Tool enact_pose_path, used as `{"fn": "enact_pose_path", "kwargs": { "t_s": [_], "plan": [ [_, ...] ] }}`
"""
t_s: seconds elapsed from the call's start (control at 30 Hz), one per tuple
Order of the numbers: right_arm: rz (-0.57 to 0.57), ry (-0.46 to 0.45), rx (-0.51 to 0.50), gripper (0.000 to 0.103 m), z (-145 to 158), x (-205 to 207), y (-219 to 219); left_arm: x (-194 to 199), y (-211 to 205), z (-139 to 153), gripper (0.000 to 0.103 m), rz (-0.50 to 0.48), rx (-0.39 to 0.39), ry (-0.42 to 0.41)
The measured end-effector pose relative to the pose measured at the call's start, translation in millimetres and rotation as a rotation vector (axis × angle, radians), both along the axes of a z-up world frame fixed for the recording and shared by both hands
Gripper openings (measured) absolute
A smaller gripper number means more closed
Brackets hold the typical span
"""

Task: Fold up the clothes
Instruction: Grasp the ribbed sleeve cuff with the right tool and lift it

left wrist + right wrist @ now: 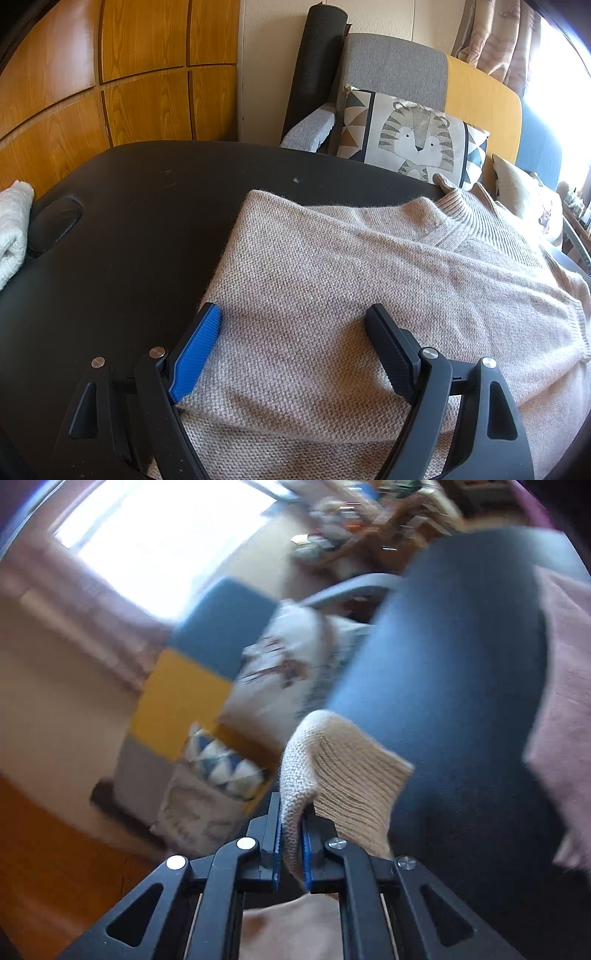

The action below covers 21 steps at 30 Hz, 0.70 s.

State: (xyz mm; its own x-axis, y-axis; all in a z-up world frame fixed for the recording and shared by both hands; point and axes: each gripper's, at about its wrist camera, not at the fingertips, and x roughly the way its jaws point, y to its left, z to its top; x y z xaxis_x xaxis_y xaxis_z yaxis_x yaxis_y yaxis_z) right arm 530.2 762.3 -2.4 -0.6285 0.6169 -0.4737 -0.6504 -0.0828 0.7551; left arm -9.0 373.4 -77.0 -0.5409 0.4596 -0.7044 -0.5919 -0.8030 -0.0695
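A beige knitted sweater (332, 277) lies partly folded on a black padded table (129, 221), its ribbed collar toward the far right. My left gripper (293, 312) is open just above the sweater's near left part, blue pad (195, 354) at the folded edge and black pad (389, 350) over the knit, with nothing pinched. In the blurred right wrist view, my right gripper (291, 812) is shut on a ribbed end of the sweater (347, 775), and the cloth stands up from the jaws above the dark table (461, 664).
A white knit cloth (11, 229) lies at the table's left edge. Behind the table stand a grey armchair (391, 70) with a tiger cushion (413, 136), a rolled dark mat (317, 66) and wooden cabinet doors (110, 74). A pink cloth (565, 701) shows at the right.
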Motion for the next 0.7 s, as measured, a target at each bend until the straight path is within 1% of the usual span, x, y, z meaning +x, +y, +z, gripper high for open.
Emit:
{"fn": "enact_pose_path", "kwargs": {
  "t_s": [0.03,0.1,0.2,0.27,0.3,0.37,0.4,0.47,0.5,0.53,0.57,0.63,0.7],
  "plan": [
    [0.069,-0.001,0.057,0.007,16,-26,-11,0,0,0,0.083,0.000,0.001,-0.001],
    [0.192,-0.035,0.149,0.007,39,-75,-33,-1,0,0,0.083,-0.001,0.003,-0.003],
    [0.423,-0.125,0.311,0.007,59,-171,-89,-2,-1,1,0.083,-0.002,0.008,-0.007],
    [0.539,-0.180,0.366,0.007,54,-219,-122,-2,-1,1,0.083,-0.003,0.011,-0.009],
    [0.605,-0.210,0.379,0.007,45,-245,-140,-3,-2,1,0.083,-0.003,0.013,-0.010],
    [0.730,-0.266,0.374,0.007,18,-291,-177,-4,-2,1,0.083,-0.004,0.015,-0.012],
    [0.791,-0.325,0.374,0.007,3,-306,-193,-4,-2,1,0.083,-0.005,0.017,-0.013],
    [0.911,-0.447,0.371,0.012,-29,-334,-226,-4,-3,1,0.084,-0.006,0.020,-0.015],
    [0.971,-0.508,0.369,0.020,-44,-349,-242,-4,-3,1,0.084,-0.007,0.022,-0.016],
    [1.030,-0.570,0.367,0.022,-60,-363,-258,-5,-3,1,0.084,-0.008,0.023,-0.016],
    [1.036,-0.612,0.409,0.023,-65,-362,-270,-5,-3,1,0.084,-0.008,0.025,-0.017],
    [1.040,-0.621,0.480,0.024,-55,-352,-283,-5,-2,1,0.084,-0.009,0.021,-0.016],
    [0.993,-0.573,0.530,0.024,-43,-334,-285,-6,-2,1,0.085,-0.010,0.020,-0.016]
  ]
}}
